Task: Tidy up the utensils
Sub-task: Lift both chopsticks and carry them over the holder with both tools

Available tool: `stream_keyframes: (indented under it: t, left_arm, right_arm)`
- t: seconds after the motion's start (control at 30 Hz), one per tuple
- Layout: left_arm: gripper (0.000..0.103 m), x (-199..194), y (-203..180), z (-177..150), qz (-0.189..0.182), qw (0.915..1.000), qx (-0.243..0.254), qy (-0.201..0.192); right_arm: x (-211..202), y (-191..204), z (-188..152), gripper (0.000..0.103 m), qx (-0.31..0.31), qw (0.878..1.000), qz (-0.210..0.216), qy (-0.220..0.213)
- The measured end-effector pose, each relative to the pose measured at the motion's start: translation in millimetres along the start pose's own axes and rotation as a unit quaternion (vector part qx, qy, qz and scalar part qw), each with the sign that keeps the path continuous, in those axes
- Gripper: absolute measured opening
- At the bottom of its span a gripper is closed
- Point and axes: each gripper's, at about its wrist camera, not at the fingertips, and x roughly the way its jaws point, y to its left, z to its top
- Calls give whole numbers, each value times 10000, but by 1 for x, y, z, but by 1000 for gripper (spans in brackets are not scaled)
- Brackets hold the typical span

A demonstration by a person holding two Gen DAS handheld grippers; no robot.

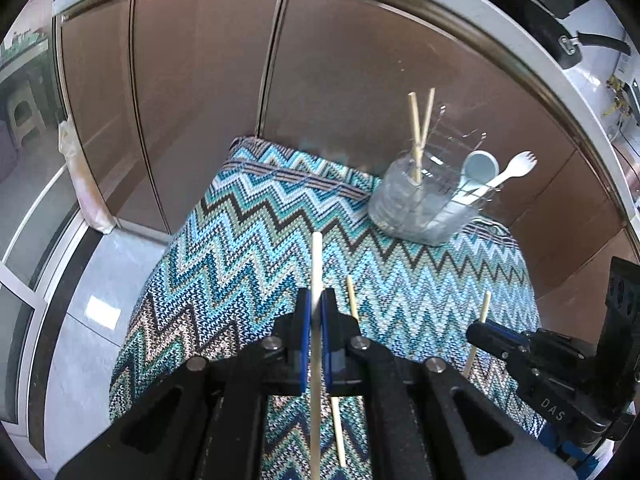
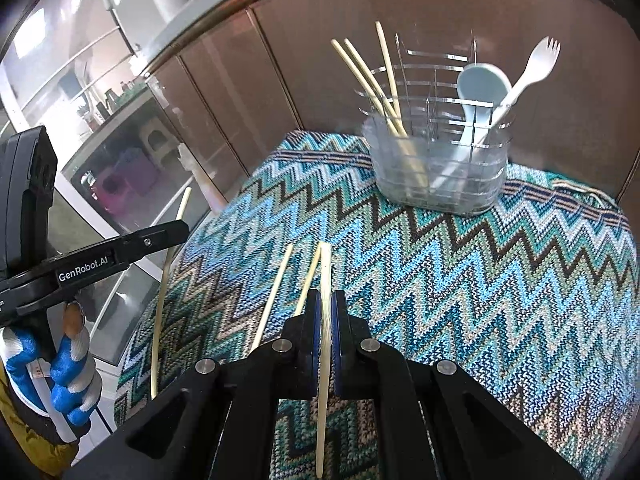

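While each gripper's own body hides its stick's lower end, left gripper (image 1: 316,316) and right gripper (image 2: 326,312) each clamp one pale wooden chopstick (image 1: 316,268) (image 2: 326,276) above the zigzag-knit cloth's (image 1: 248,240) near edge — clear wire-and-plastic utensil caddy (image 2: 440,168) at its far edge.

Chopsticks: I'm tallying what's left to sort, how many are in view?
7 chopsticks: three stand in the holder, one in the left gripper, one in the right gripper, two lie on the cloth; more may be hidden.
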Motion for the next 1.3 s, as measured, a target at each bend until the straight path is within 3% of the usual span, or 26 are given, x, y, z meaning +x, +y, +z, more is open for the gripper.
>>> stream_keyframes:
  t: [0.43,0.83,1.0,1.3]
  left_arm:
    - [4,-53,-22,-3,-298,9980,108,-553]
    - [4,-120,-55,8,-640,9897,305,-1241]
    - [4,-165,-71,33,-810,9809,324,-1738]
    - [4,-225,-129,117,-1133,9615,616,-2426]
  right_arm:
    - [-54,21,-8,5,-218,9987,-9,-468]
    - [-126,36,-1,5,-397,9935,-126,-1063]
    - [-172,47,19,5,-525,9875,-266,-1465]
    - [-264,72,103,5,-988,9651,-704,-2322]
